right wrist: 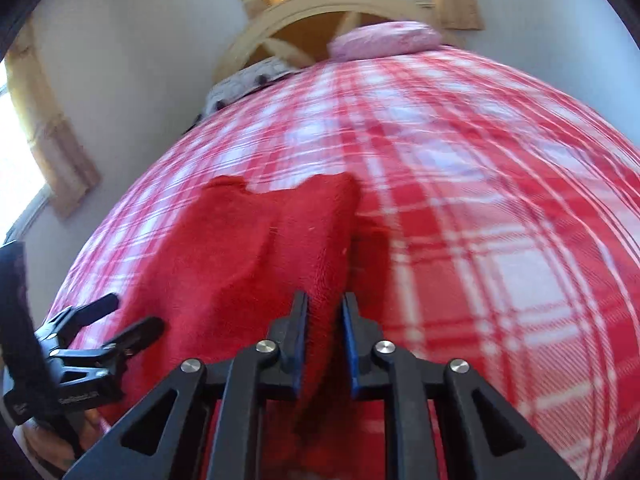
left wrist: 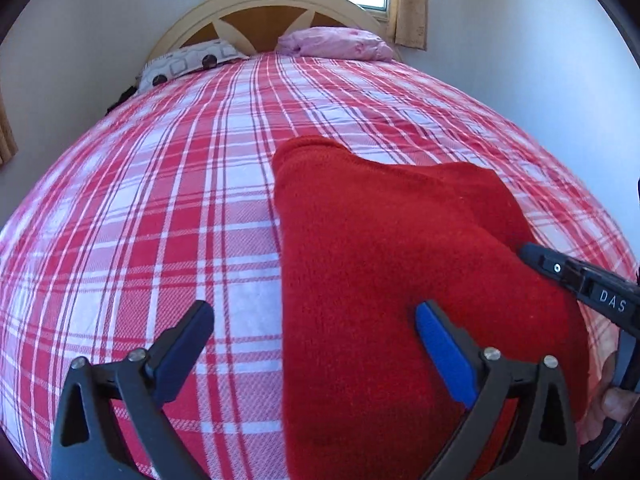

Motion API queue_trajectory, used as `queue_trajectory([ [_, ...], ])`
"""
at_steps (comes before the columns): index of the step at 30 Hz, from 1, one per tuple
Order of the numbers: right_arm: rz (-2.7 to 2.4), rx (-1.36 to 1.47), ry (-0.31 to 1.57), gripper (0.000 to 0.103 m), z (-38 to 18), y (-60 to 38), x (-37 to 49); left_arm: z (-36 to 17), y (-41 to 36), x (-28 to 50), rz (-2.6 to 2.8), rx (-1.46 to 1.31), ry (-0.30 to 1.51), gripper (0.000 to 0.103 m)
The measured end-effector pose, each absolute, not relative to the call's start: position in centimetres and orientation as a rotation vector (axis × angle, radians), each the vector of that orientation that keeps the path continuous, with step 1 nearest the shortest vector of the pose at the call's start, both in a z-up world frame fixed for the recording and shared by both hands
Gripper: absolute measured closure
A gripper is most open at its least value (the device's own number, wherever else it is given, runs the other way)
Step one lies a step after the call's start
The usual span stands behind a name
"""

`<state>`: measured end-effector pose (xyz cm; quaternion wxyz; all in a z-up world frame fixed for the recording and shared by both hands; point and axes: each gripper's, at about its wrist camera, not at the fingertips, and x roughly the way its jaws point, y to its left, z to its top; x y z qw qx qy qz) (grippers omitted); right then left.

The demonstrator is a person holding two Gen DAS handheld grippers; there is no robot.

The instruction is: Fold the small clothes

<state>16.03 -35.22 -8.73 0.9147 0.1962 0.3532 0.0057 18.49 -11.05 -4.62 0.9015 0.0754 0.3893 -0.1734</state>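
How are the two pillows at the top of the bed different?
The pink pillow is plain pink with a faint pattern; the white pillow has dark dots and grey squares. The pink pillow sits on the right side of the headboard, the white pillow on the left, near the bed's edge. The pink one looks puffier, the white one flatter. Both lie on the red checked bedsheet against the headboard.
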Motion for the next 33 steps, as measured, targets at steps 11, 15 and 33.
queue_trajectory([
  [11, 0.032, 0.546, 0.665, 0.079, -7.5, -36.7, 13.4, -4.4, -10.4, 17.7, -0.308, 0.173, 0.837, 0.0],
  [15, 0.022, 0.399, 0.591, 0.043, -4.9, -32.9, 10.4, -4.1, -9.6, 16.3, -0.305, 0.177, 0.823, 0.0],
  [33, -0.013, 0.338, 0.683, 0.023, -8.6, -29.6, 7.0, -4.3, -5.8, 14.2, -0.362, 0.088, 0.867, 0.0],
])
